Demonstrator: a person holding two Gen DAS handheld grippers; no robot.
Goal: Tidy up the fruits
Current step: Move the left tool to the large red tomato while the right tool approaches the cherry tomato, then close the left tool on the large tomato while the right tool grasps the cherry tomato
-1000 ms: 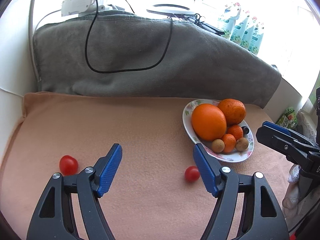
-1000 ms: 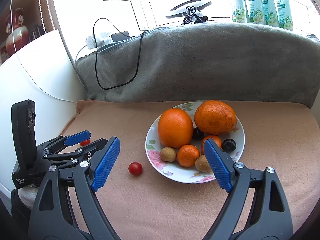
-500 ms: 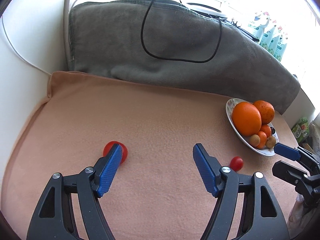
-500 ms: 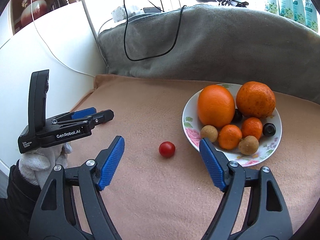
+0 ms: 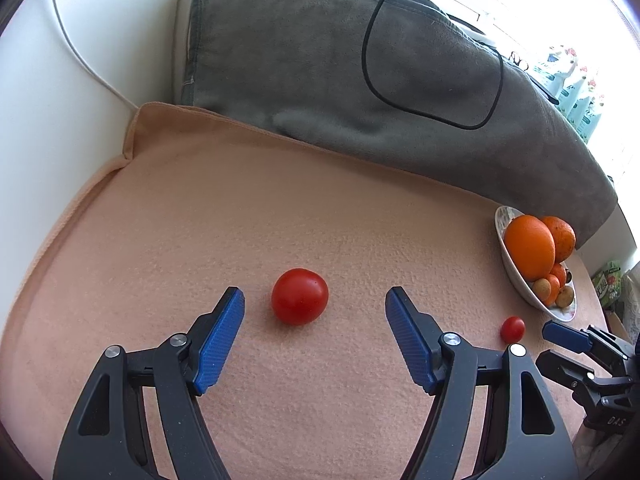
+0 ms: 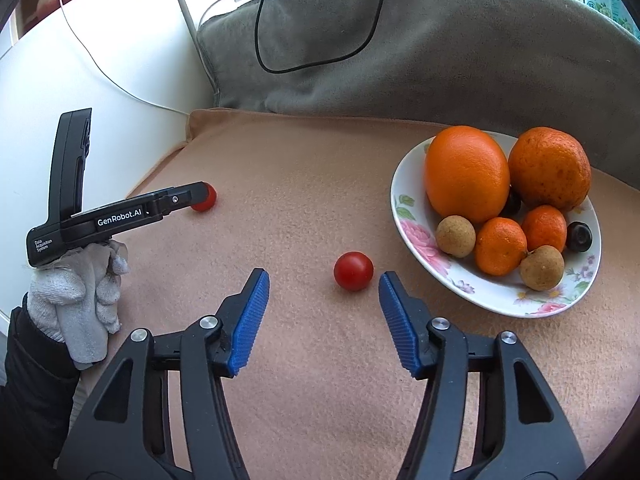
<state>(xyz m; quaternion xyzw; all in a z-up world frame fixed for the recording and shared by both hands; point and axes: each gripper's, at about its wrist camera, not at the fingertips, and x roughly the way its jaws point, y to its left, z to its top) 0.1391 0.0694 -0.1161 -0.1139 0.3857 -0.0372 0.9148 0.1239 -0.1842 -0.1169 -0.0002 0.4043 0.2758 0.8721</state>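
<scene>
Surface: a tabletop point(image 6: 320, 184) covered with a peach cloth, backed by a grey blanket point(image 6: 440, 40) over which a black cable point(image 6: 320, 66) is looped.

Plate point(image 6: 408, 216), floral-rimmed: taken as the landmark. It carries two large oranges point(image 6: 466, 172), two small mandarins point(image 6: 500, 246), two brown longan-like fruits point(image 6: 455, 236) and a dark round fruit point(image 6: 579, 236).

Small tomato point(image 6: 353, 271): found on the cloth just beside the plate's near-left rim, not on it.

Large tomato point(image 5: 299, 296): found on the cloth well apart from the plate, far to its left.

Right gripper point(image 6: 322, 286): its jaws are closing; the small tomato is seen just ahead of the tips, close to the right-hand pad, untouched by either.

Left gripper point(image 5: 314, 304): held in a gloved hand point(image 6: 80, 284), jaws held moderately apart; the large tomato is framed between and just beyond the tips, clear of both pads. Nothing is gripped.
</scene>
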